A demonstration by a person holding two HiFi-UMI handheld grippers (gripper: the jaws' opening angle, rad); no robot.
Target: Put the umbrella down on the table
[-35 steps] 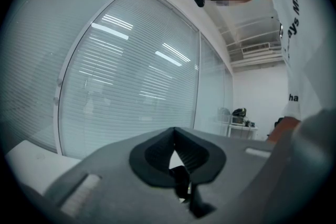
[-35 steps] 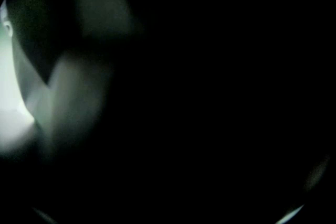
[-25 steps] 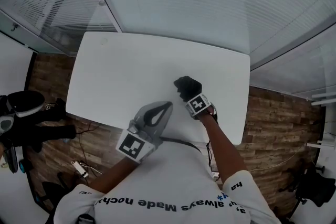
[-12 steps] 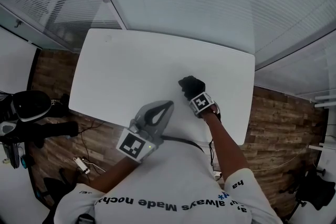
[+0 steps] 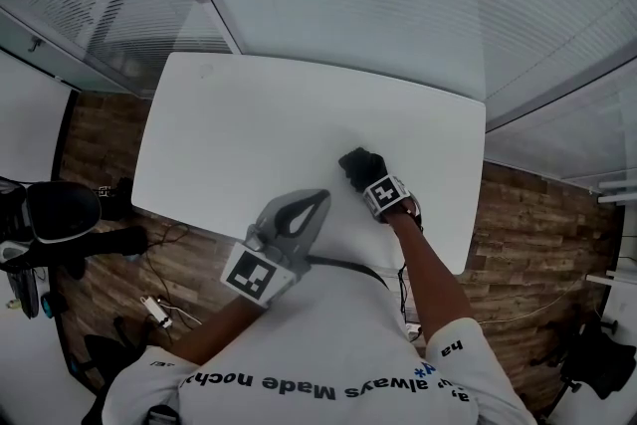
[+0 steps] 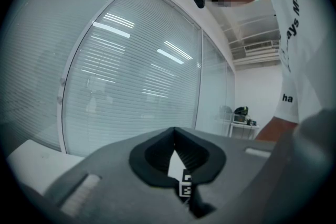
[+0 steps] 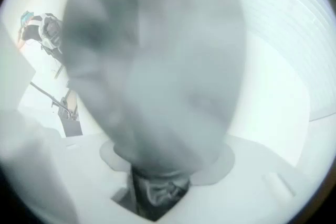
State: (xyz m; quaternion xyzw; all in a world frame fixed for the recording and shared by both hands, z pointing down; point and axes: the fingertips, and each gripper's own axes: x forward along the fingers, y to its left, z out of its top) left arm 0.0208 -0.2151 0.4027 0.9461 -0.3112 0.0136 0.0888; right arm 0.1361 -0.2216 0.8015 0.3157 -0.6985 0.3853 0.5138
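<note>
Hovering level over the near edge of the white worktop [image 5: 239,129], the left gripper [image 5: 320,199] has its jaws together with nothing between them. Just right of it, the folded black umbrella [image 5: 355,161] sits on the worktop toward its right end, its bunched fabric filling most of the right gripper view. Right gripper [image 5: 367,178] points steeply down onto it; its jaws have just been opening and stand apart, umbrella between them.

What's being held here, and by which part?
Left gripper: nothing. Right gripper: jaws have just been opening around one end of the dark umbrella; whether they grip it cannot be told.
</note>
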